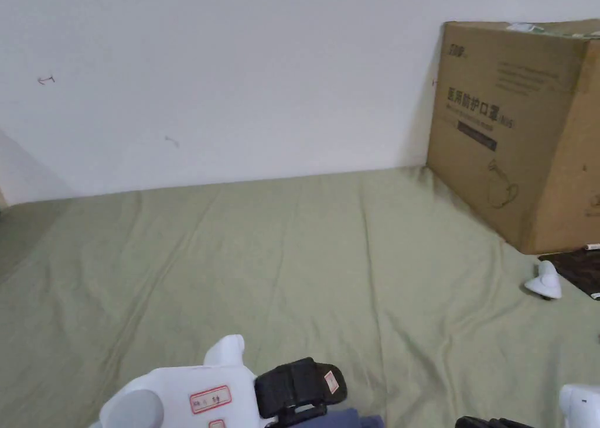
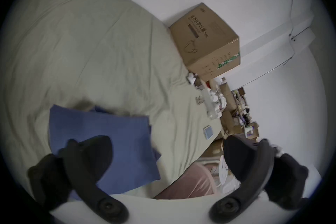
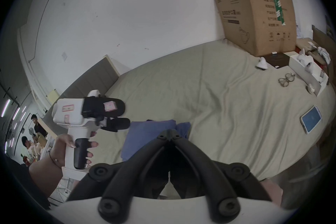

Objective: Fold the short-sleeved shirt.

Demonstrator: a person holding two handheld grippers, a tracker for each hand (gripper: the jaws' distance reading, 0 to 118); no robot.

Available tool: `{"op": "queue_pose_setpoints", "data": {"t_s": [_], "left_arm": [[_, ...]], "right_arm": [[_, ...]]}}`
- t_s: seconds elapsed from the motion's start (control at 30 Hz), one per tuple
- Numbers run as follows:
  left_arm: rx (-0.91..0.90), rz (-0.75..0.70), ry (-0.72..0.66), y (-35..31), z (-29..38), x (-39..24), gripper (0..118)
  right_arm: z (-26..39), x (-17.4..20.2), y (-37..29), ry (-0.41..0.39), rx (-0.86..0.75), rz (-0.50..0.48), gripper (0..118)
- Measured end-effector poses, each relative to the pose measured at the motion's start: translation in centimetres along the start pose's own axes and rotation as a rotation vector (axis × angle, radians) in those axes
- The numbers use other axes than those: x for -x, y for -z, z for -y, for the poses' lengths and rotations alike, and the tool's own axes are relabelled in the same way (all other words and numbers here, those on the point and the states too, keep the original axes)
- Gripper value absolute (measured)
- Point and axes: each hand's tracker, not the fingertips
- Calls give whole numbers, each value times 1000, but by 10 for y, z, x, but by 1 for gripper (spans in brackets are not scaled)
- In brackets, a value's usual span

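The blue short-sleeved shirt [image 2: 112, 135] lies folded into a flat rectangle on the green bed sheet [image 1: 293, 259], near the bed's front edge. A sliver of the shirt [image 1: 345, 418] shows at the bottom of the head view. My left gripper [image 2: 167, 151] hovers over it with its jaws wide apart and nothing between them. In the right gripper view a hand holds the left gripper [image 3: 126, 116] just left of the shirt [image 3: 145, 133]. My right gripper [image 3: 170, 132] has its jaws closed tip to tip above the shirt's near edge, with no cloth seen between them.
A large cardboard box [image 1: 515, 125] stands at the back right against the white wall. Beside it lie a small white object [image 1: 545, 280], glasses [image 3: 285, 79] and a phone [image 3: 311, 118] along the right edge. People stand far off at the left [image 3: 36, 124].
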Motion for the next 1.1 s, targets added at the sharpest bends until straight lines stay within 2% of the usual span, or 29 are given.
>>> {"op": "queue_pose_setpoints", "data": {"t_s": [0.03, 0.17, 0.2, 0.23, 0.27, 0.3, 0.33, 0.37, 0.47, 0.63, 0.77, 0.83, 0.9, 1.0, 1.1], "left_arm": [[-55, 15, 6, -10, 0, -1, 115], [-49, -79, 66, -26, -7, 3, 118], [-39, -75, 92, -28, -6, 2, 108], [-34, -70, 126, -27, -4, 0, 87], [-19, -105, 170, -25, -1, -4, 50], [8, -173, 223, -16, 2, -4, 3], [47, -276, 305, -5, 6, -8, 3], [62, -293, 351, 4, 9, -10, 3], [187, -231, 285, 47, 22, 0, 3], [341, -300, 299, 125, 46, 20, 2], [320, -185, 135, 149, 47, 26, 2], [314, -124, 121, 142, 47, 19, 2], [246, -91, 212, 126, 45, 2, 2], [15, -81, 362, 70, 40, -34, 2], [-319, -194, 526, -4, 34, -67, 2]], "right_arm": [[-1, -6, -3, 12, -7, 12, 0], [-3, -24, -7, 52, -27, 49, 0], [-3, -28, -6, 60, -31, 54, 0], [-3, -31, -6, 67, -36, 59, 0], [-3, -34, -5, 75, -42, 63, 0], [-4, -36, -4, 80, -47, 64, 0], [-4, -39, -4, 86, -53, 64, 0], [-5, -40, -3, 90, -57, 65, 0], [-8, -43, 0, 97, -58, 60, 0], [-11, -43, -1, 87, -58, 48, 0], [-11, -45, 7, 74, -32, 54, 0], [-10, -46, 11, 100, -20, 30, 0], [-11, -45, 15, 118, -16, 10, 0], [-21, -36, 14, 116, -46, -19, 0], [-35, -17, 3, 15, -191, -11, 0]]}}
